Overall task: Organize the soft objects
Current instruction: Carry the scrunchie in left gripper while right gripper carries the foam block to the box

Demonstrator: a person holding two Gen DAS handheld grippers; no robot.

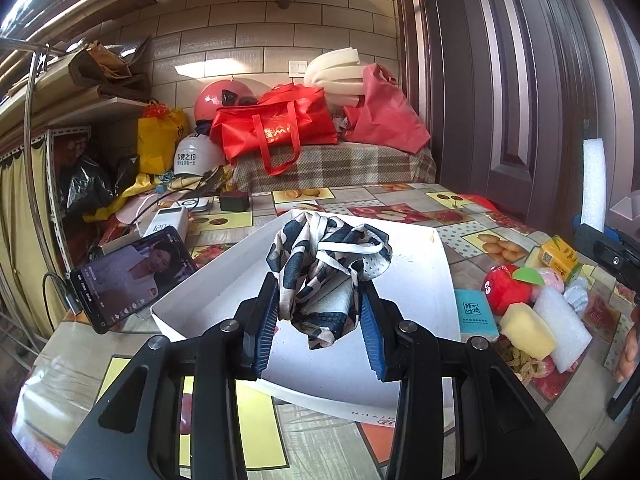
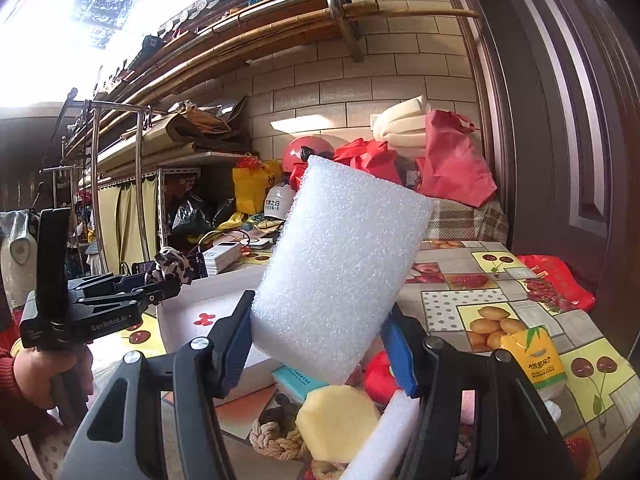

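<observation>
Left wrist view: the left tongs (image 1: 320,312) pinch a patterned scarf (image 1: 326,264) above the white box (image 1: 420,280); lower it fully inside before releasing. Right wrist view: the right tongs (image 2: 320,344) clamp a white foam block (image 2: 340,272) above the surface's pile; best carried boxward without squeezing harder.

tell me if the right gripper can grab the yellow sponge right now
Probably not yet. The right gripper has its jaws shut on the white foam block, so it is occupied. The yellow sponge lies just below it, uncovered, beside another foam piece; it would need to drop the block first.
</observation>
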